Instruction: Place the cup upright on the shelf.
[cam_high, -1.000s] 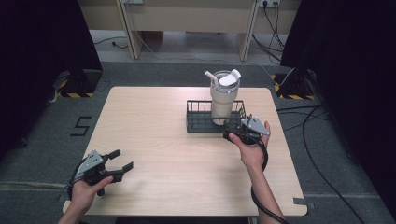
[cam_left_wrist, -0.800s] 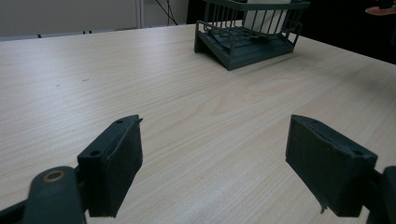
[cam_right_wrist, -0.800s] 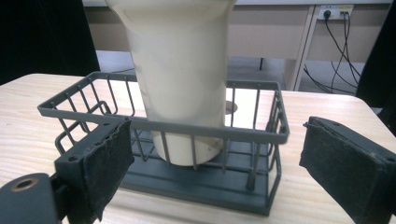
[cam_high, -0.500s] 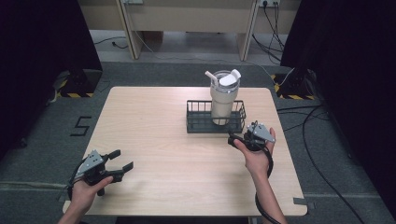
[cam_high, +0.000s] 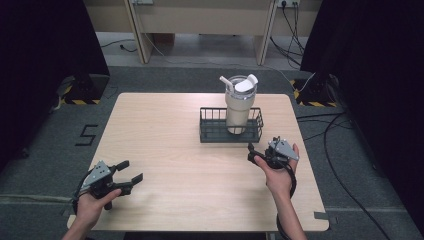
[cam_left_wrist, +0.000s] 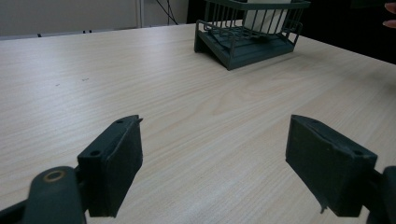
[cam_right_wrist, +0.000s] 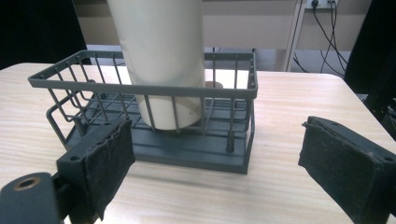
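Note:
A cream tumbler (cam_high: 237, 106) with a white lid and straw stands upright in a dark wire basket (cam_high: 207, 134) at the table's far middle right. My right gripper (cam_high: 253, 153) is held open just in front of the basket's right end, clear of it. In the right gripper view the open right gripper (cam_right_wrist: 218, 123) faces the basket (cam_right_wrist: 187, 156) and the tumbler (cam_right_wrist: 161, 60), with nothing between its pads. My left gripper (cam_high: 130, 170) rests open near the front left corner. The left gripper view has the open left gripper (cam_left_wrist: 215, 121) over bare wood, the basket (cam_left_wrist: 247, 44) far off.
The wooden table (cam_high: 165, 135) has bare room across its left half and its front. Black cables (cam_high: 340, 145) trail over the grey floor to the right. Dark curtains stand at both sides and a pale bench (cam_high: 200, 20) stands behind.
My right gripper has drawn back from the basket's right side toward the front edge of the table. The left gripper has stayed put.

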